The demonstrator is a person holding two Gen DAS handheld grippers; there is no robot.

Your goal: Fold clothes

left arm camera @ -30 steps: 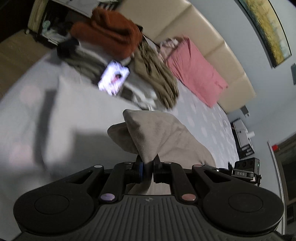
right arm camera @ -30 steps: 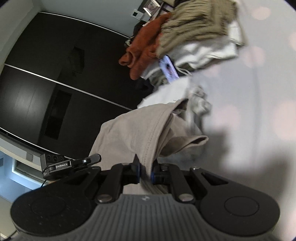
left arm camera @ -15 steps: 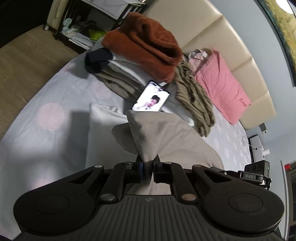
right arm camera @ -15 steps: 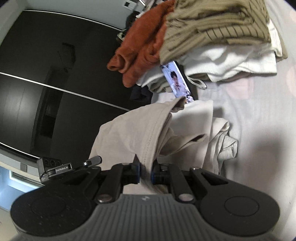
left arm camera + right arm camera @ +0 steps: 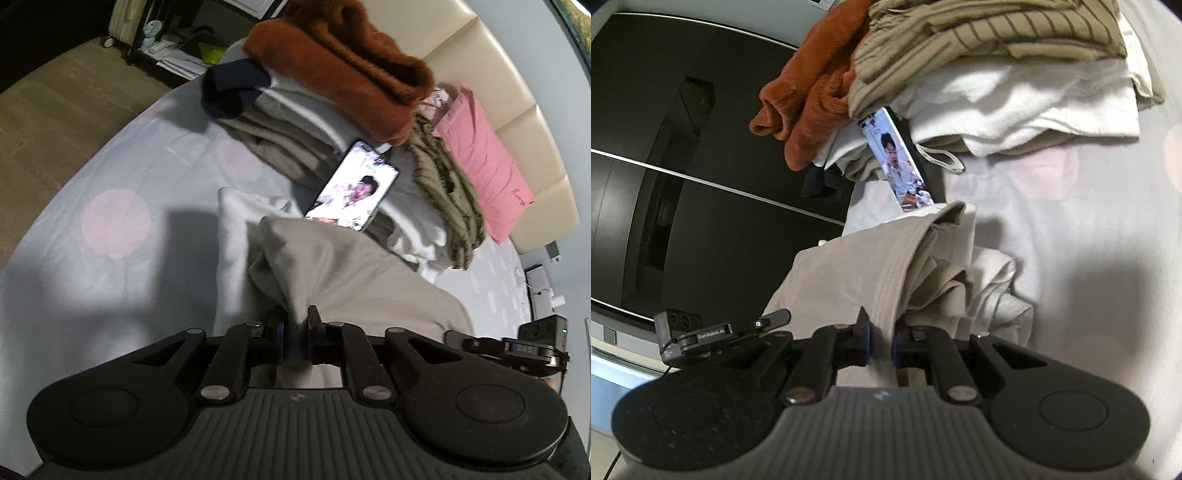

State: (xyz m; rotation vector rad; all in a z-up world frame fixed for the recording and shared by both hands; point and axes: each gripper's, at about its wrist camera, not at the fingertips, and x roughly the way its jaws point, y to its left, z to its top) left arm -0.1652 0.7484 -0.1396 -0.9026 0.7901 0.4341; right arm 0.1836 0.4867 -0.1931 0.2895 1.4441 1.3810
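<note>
The left hand-held gripper (image 5: 295, 326) is closed on a bunched fold of the beige garment (image 5: 343, 269), a soft matte knit; its black fingers pinch the cloth with no visible gap. The right hand-held gripper (image 5: 881, 341) is likewise clamped on the same garment (image 5: 849, 273), gripping a stitched, ribbed hem between its blue-edged pads. The cloth spans from one gripper to the other and hangs in loose folds just above the bed (image 5: 92, 266).

Beneath the garment lies a white garment (image 5: 236, 229), partly flat, with one crumpled end visible in the right wrist view (image 5: 1001, 295). The bed carries a smooth pale grey sheet printed with round pink dots.

Just beyond the held cloth, a phone (image 5: 352, 186) with a lit screen leans on a pile of clothes. The pile comprises:
- a fuzzy rust-orange sweater (image 5: 343, 70) on top;
- an olive striped ribbed garment (image 5: 990, 33);
- a crinkled white cloth (image 5: 1027, 107);
- a dark navy item (image 5: 232, 88) at the pile's edge.

A pink pillow (image 5: 480, 162) rests against the padded cream headboard (image 5: 517, 85). Dark glossy wardrobe panels (image 5: 665, 147) stand beside the bed.
</note>
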